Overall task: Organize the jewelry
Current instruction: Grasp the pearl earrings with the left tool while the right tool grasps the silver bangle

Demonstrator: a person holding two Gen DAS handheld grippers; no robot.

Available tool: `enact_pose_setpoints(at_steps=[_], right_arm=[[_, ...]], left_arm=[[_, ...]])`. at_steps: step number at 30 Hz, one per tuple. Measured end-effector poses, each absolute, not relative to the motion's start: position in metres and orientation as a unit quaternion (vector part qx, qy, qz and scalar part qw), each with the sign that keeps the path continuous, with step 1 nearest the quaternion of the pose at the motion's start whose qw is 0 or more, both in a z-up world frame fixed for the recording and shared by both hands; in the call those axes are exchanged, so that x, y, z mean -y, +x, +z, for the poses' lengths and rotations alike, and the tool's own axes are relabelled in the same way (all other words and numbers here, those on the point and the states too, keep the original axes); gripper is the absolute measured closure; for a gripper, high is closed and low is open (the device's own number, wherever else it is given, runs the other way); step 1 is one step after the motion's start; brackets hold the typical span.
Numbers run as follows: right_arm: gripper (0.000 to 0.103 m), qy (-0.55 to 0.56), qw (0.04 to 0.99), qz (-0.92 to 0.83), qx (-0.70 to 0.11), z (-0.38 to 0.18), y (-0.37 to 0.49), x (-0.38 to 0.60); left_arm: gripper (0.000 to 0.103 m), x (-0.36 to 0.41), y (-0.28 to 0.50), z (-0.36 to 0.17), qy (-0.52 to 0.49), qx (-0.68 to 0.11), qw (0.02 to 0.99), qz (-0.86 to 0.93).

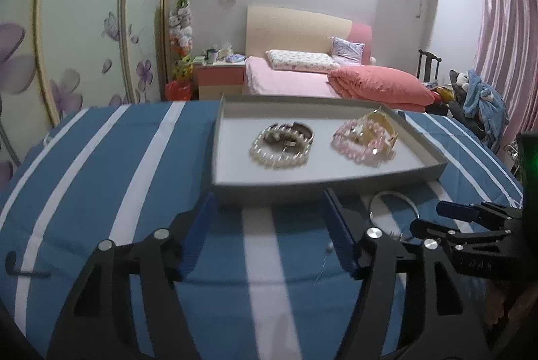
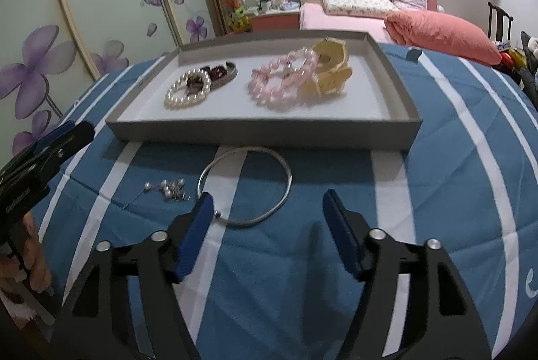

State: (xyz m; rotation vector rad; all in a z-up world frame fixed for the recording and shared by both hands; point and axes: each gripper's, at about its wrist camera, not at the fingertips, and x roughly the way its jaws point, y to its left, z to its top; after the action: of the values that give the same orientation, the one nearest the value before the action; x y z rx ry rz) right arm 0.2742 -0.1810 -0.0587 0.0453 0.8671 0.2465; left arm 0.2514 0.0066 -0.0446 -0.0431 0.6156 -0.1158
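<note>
A shallow grey tray (image 2: 262,133) sits on a blue cloth with white stripes. In it lie a white pearl bracelet (image 2: 175,101), a dark bead bracelet (image 2: 220,74), pink bead bracelets (image 2: 269,91) and a pale yellow bracelet (image 2: 331,67). On the cloth in front of the tray rest a silver hoop (image 2: 288,179) and a small pearl cluster (image 2: 171,188). My right gripper (image 2: 267,202) is open just short of the hoop, its left finger beside the hoop's end. My left gripper (image 1: 269,202) is open before the tray (image 1: 285,195), nothing between its pads. The hoop (image 1: 393,192) shows to its right.
The right gripper (image 1: 454,210) sits close to the right of the left one; the left gripper (image 2: 67,131) shows at the right wrist view's left edge with a hand below it. Behind the table are a bed with a pink quilt (image 2: 440,30) and flowered wardrobe doors (image 2: 101,7).
</note>
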Motion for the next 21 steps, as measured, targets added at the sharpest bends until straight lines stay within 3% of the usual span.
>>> enact_pose_setpoints(at_steps=[9, 21], right_arm=[[0.018, -0.008, 0.890, 0.094, -0.446, -0.065, 0.288, 0.158], [0.019, -0.030, 0.891, 0.076, -0.446, -0.066, 0.304, 0.148]], left_arm=[[0.035, -0.021, 0.238, -0.046, -0.036, -0.311, 0.949, -0.045], [0.034, -0.023, 0.236, -0.044, -0.038, -0.314, 0.947, -0.048]])
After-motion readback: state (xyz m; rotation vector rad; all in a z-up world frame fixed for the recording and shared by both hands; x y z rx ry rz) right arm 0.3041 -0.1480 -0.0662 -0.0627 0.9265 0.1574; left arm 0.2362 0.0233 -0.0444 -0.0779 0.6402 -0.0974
